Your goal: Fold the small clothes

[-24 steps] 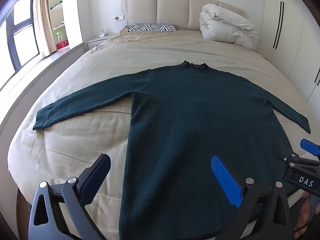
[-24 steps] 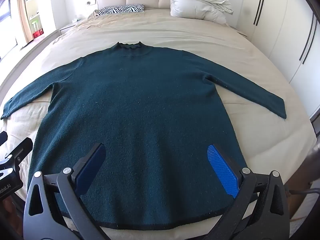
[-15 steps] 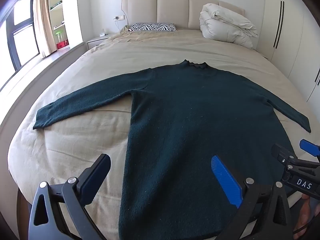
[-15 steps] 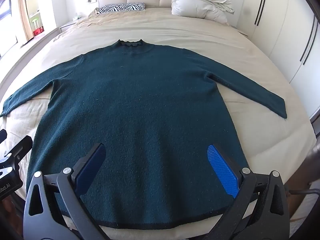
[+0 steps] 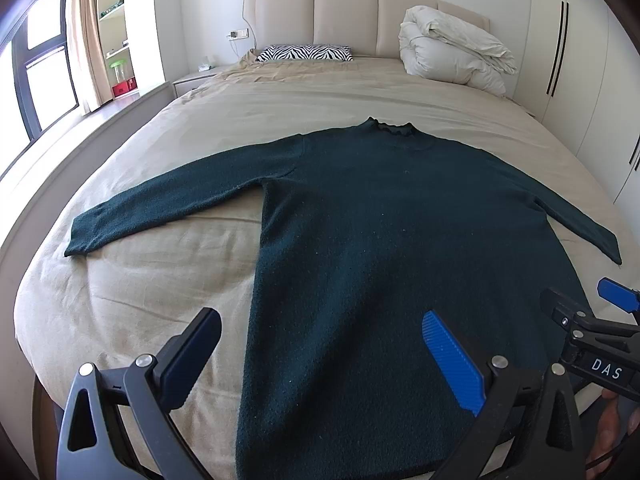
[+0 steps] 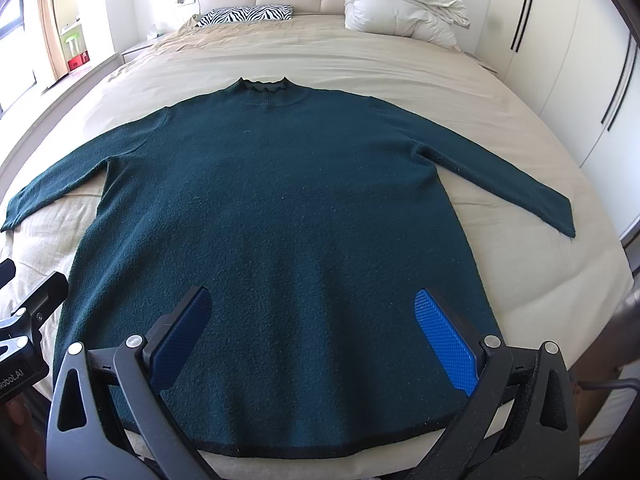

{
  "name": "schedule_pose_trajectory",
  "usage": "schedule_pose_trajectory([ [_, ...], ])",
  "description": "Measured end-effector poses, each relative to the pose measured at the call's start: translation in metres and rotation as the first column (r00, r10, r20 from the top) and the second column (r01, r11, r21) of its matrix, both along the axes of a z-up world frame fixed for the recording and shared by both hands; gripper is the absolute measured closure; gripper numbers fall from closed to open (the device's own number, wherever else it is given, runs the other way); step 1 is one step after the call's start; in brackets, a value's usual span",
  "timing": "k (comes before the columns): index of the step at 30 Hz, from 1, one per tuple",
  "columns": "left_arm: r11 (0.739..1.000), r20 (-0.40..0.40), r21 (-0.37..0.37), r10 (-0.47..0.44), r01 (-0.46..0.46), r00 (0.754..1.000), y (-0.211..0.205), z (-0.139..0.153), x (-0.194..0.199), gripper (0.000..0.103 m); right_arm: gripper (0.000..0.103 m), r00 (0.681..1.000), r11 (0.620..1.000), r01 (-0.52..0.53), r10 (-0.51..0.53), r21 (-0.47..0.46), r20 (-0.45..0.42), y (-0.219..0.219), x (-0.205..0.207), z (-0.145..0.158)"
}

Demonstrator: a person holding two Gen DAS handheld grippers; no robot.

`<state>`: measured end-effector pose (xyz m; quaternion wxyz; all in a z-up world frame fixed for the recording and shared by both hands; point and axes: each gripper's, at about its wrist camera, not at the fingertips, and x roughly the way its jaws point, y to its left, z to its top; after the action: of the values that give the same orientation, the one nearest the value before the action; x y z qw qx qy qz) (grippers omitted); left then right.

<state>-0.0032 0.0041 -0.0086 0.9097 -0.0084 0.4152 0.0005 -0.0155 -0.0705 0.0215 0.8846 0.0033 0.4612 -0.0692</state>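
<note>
Two handheld grippers hover above the foot edge of a bed (image 6: 540, 264), both spread wide with nothing between their blue pads. One dark green sweater (image 6: 276, 216) lies flat and face up across the foot half of the beige bed cover, its ruffled collar (image 6: 264, 84) pointing toward the headboard (image 5: 360, 20), both sleeves stretched out toward the side edges and its hem along the foot edge. Left gripper (image 5: 320, 354) hangs over the sweater's left side seam; right gripper (image 6: 312, 336) hangs over the middle of the hem. At the head of the bed sit a zebra-striped pillow (image 5: 304, 53) and a bundled white duvet (image 5: 452, 54). What appears to be fingers of a hand (image 5: 612, 420) shows at the left view's dim lower right corner.
</note>
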Motion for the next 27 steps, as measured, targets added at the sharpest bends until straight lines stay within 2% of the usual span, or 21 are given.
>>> schedule_pose_trajectory([
  [27, 1.000, -0.004, -0.002, 0.000, 0.000, 1.000, 0.0020, -0.0013, -0.0030, 0.000, 0.000, 1.000, 1.000, -0.007, 0.007, -0.002, -0.005, 0.0048, -0.0013, -0.0013],
])
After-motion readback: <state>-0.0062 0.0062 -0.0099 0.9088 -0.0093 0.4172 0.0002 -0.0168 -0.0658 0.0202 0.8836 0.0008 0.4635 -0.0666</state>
